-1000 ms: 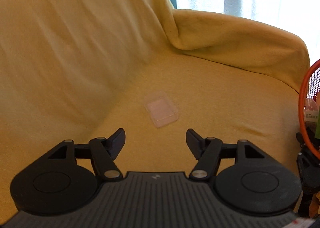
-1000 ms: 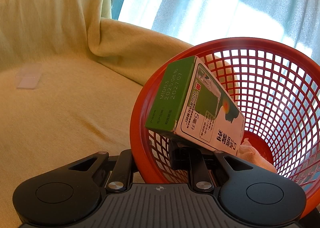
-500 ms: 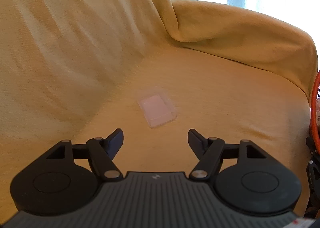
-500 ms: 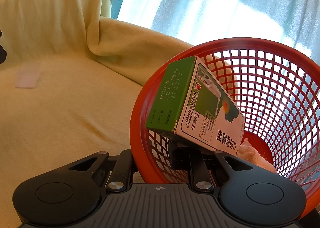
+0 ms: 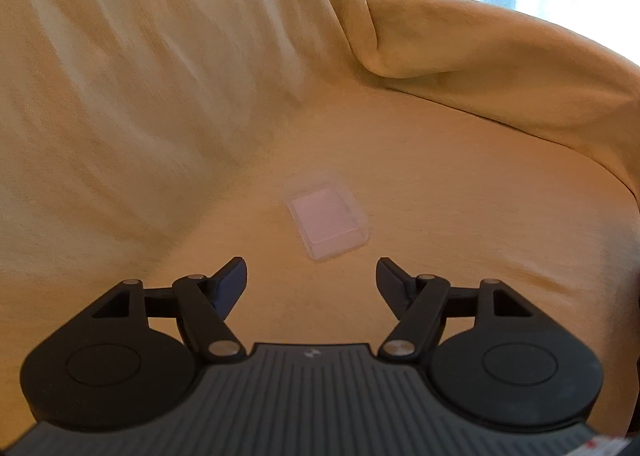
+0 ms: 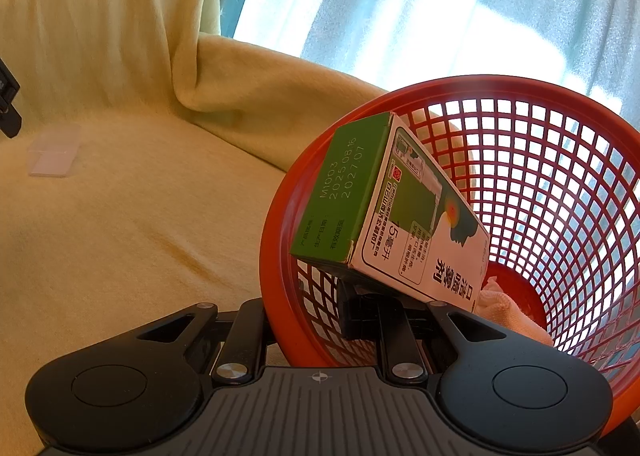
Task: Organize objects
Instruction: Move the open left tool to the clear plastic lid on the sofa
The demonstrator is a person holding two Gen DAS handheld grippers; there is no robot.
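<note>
Two grippers, one basket, one carton, one clear case, one pale cloth.

Nearest, in the right wrist view: right gripper [image 6: 316, 320] clenched on the near rim of the single red mesh basket [image 6: 560, 175], one finger outside the wall, the other inside. The basket tips toward the camera. One green-and-white carton [image 6: 384, 207] leans on that rim, printed with Chinese text (date digits on the green side). One pale cloth [image 6: 508, 312] lies at the basket bottom.

In the left wrist view: left gripper [image 5: 310, 276] released, fingers spread wide, nothing between them. Just beyond the tips lies the clear plastic case [image 5: 325, 215], one only: flat, rectangular, see-through with a faint pinkish inner panel, resting apart from the fingers on the yellow cover [image 5: 460, 195] of the seat. Farthest: curtain [image 6: 440, 7], backlit.
</note>
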